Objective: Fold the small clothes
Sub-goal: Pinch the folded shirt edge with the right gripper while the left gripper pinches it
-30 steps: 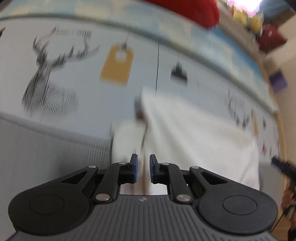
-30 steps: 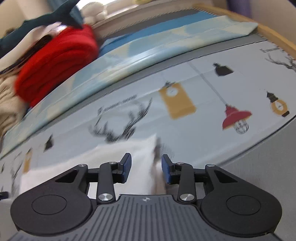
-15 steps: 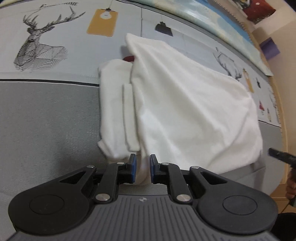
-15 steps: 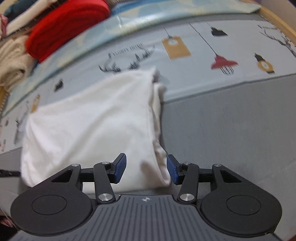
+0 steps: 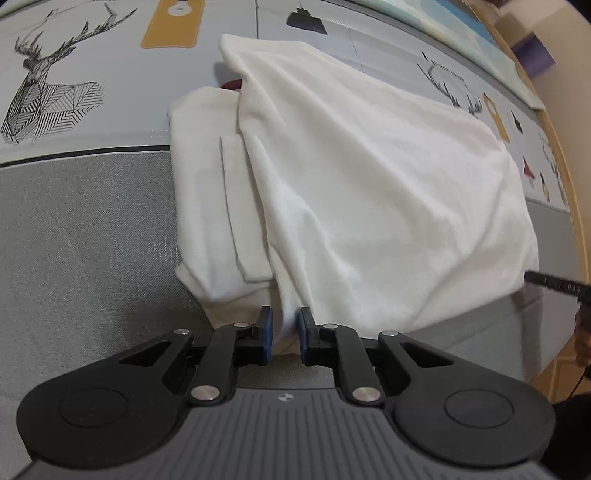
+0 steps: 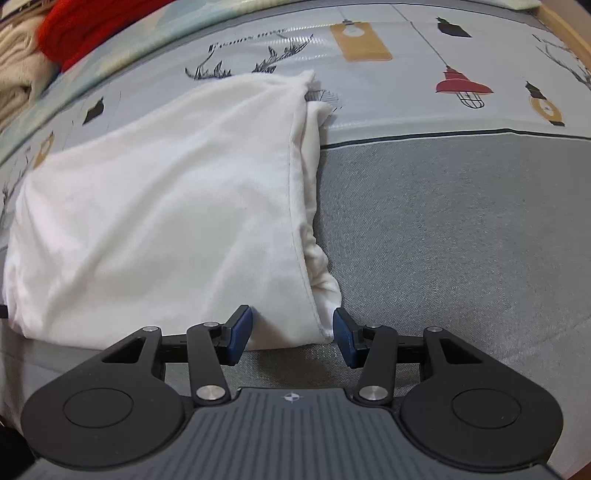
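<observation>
A white garment [image 5: 369, 184] lies folded over on a grey printed mat, its top layer covering a narrower layer at the left. My left gripper [image 5: 284, 334] sits at the near edge, and a ridge of the white cloth stands between its blue pads, which have closed on it. In the right wrist view the same garment [image 6: 166, 203] spreads to the left. My right gripper [image 6: 293, 332] is open, its jaws straddling the near right corner and hem without pressing on them.
The mat [image 6: 461, 221] is plain grey near me, with deer and lamp prints farther back. A red folded cloth [image 6: 92, 26] and a beige one [image 6: 18, 66] lie at the far left. A wooden edge [image 5: 565, 184] borders the mat on the right.
Both grippers have come down toward the near edge of the garment. The right jaws have spread wider around the corner. The left pads now have cloth between them.
</observation>
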